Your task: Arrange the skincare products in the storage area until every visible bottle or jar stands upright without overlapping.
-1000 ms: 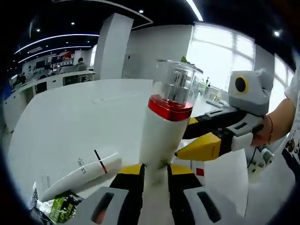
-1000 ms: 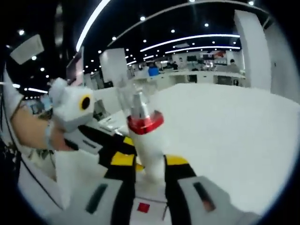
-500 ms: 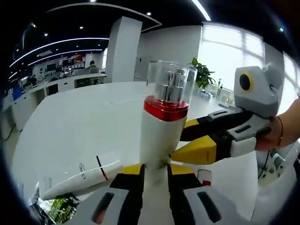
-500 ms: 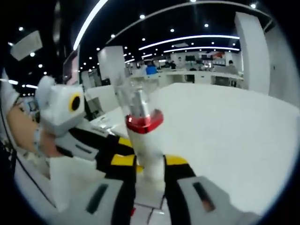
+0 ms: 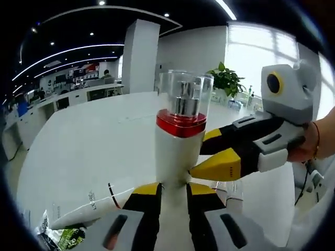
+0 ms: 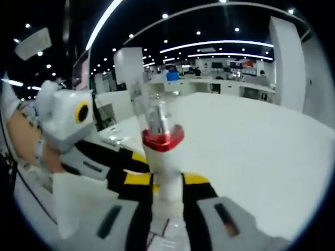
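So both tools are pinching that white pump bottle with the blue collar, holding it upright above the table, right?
Nearly. The collar is red, not blue: the left gripper view shows a red band under the clear cap of the white pump bottle. The rest holds: the left tool and the right tool both grip its lower body, and it stands upright above the white table.

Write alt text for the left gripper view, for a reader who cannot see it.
A white pump bottle with a red collar and clear cap stands upright between the left gripper's jaws, while the right gripper, held by a hand, closes on it from the right. A white tube lies on the white table at lower left.
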`<state>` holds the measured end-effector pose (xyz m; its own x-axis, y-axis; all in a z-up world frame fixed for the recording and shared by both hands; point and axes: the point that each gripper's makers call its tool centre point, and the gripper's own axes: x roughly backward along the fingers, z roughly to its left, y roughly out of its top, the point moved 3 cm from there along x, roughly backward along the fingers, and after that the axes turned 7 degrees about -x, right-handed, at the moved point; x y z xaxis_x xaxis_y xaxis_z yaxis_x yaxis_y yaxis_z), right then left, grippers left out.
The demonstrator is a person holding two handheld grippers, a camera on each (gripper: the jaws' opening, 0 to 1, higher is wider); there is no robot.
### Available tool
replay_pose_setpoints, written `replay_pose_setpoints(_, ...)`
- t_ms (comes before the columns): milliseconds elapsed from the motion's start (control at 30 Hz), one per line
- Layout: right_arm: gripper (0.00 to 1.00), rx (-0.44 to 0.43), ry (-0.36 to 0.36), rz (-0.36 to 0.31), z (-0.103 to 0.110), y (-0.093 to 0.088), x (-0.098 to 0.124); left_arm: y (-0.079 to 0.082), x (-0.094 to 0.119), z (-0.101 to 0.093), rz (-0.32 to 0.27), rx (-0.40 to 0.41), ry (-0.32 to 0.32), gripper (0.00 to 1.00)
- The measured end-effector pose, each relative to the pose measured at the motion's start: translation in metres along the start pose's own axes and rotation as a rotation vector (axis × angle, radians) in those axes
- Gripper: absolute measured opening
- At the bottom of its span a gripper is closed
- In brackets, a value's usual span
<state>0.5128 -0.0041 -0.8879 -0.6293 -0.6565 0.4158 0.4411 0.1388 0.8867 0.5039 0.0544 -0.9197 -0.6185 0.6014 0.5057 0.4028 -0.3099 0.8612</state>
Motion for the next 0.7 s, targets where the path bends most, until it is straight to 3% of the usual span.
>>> replay_pose_setpoints(700,0.20,0.085,0.070,0.041,-0.0036,0.0013,0.0001,0.0023,0.0000,-0.0022,0.006,-0.014,0.005,0.19)
